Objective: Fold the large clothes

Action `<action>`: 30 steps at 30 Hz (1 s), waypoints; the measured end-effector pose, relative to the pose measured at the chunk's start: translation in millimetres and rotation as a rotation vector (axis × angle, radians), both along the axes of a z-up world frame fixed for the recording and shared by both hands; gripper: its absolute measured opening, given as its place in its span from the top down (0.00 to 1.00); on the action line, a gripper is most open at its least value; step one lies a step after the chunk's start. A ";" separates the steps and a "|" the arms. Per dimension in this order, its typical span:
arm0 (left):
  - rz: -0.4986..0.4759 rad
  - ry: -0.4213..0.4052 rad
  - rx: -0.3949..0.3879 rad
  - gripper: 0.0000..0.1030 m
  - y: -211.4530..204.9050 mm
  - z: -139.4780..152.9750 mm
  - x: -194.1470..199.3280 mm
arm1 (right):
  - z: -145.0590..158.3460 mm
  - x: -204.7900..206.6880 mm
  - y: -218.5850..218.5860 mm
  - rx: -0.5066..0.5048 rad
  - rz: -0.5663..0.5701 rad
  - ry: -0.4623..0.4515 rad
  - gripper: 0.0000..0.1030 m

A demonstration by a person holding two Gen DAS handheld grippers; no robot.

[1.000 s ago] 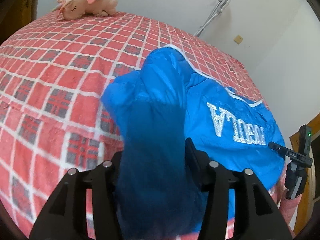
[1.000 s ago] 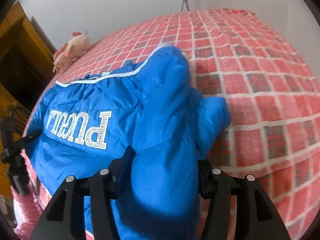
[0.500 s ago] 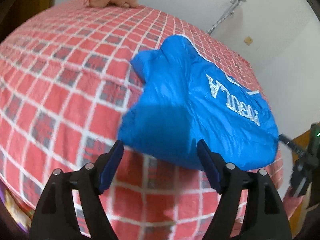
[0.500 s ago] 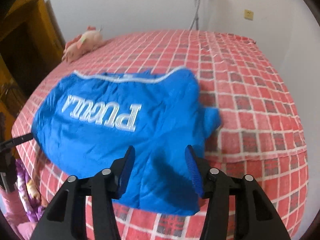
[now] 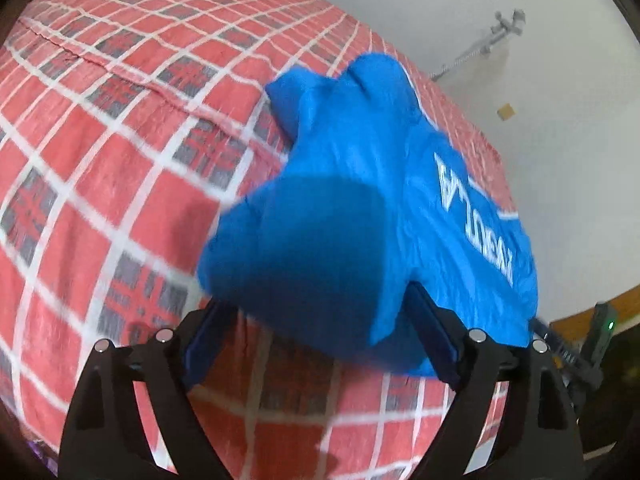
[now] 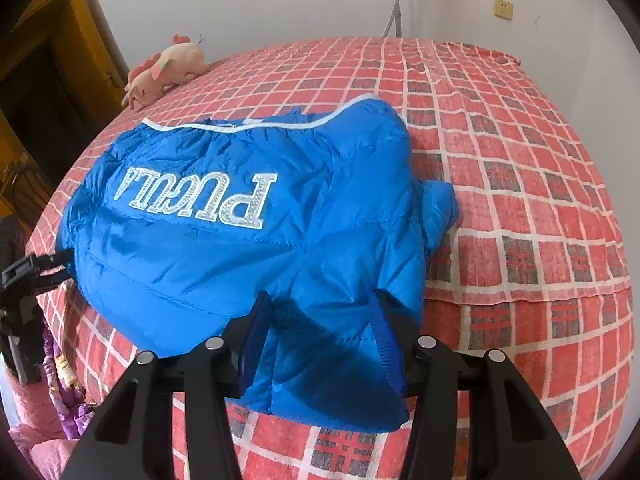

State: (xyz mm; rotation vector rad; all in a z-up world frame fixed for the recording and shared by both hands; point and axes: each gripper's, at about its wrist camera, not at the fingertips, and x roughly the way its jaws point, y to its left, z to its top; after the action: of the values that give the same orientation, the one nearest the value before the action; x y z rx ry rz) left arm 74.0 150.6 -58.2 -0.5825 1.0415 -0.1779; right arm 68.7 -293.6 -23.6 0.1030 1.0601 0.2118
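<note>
A blue puffer jacket with white lettering lies folded on the red checked bed. In the right wrist view my right gripper is shut on the jacket's near corner; the padded fabric bunches between its blue pads and hangs below them. In the left wrist view the jacket sits at centre right. My left gripper is at the near edge of the jacket, its jaws opening wide. A loose fold lies across the gap and the pads do not press on it.
A pink plush toy lies at the bed's far side. Metal crutches lean on the white wall. A black stand with a green light is at the bed's corner, beside pink bedding. A wooden door is at left.
Both grippers held raised jacket fabric a second ago. The fabric has come down onto the bed. The left jaws have spread and let go; the right jaws have kept their gap.
</note>
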 end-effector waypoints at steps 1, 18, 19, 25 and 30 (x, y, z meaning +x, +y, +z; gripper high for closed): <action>0.007 -0.008 -0.011 0.16 0.7 0.3 3.4 | -1.8 1.6 -0.5 0.003 0.001 0.005 0.51; -0.057 -0.048 -0.087 0.41 1.3 -17.4 44.0 | -22.1 13.2 8.3 0.000 0.008 0.057 0.51; -0.060 -0.059 -0.079 0.41 0.6 -17.4 42.9 | -23.2 13.6 8.5 0.000 0.002 0.056 0.50; -0.077 -0.094 -0.089 0.52 2.2 -13.4 33.3 | -21.5 19.5 8.1 -0.009 -0.004 0.072 0.50; -0.093 -0.146 -0.055 0.66 -6.7 7.2 26.2 | -4.1 17.8 -2.0 0.057 -0.016 0.064 0.48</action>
State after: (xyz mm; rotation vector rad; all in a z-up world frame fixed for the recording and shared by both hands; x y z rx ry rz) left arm 100.2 143.9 -51.0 -0.5628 0.9248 -0.3267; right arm 86.5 -295.6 -27.7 0.1700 1.1165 0.2256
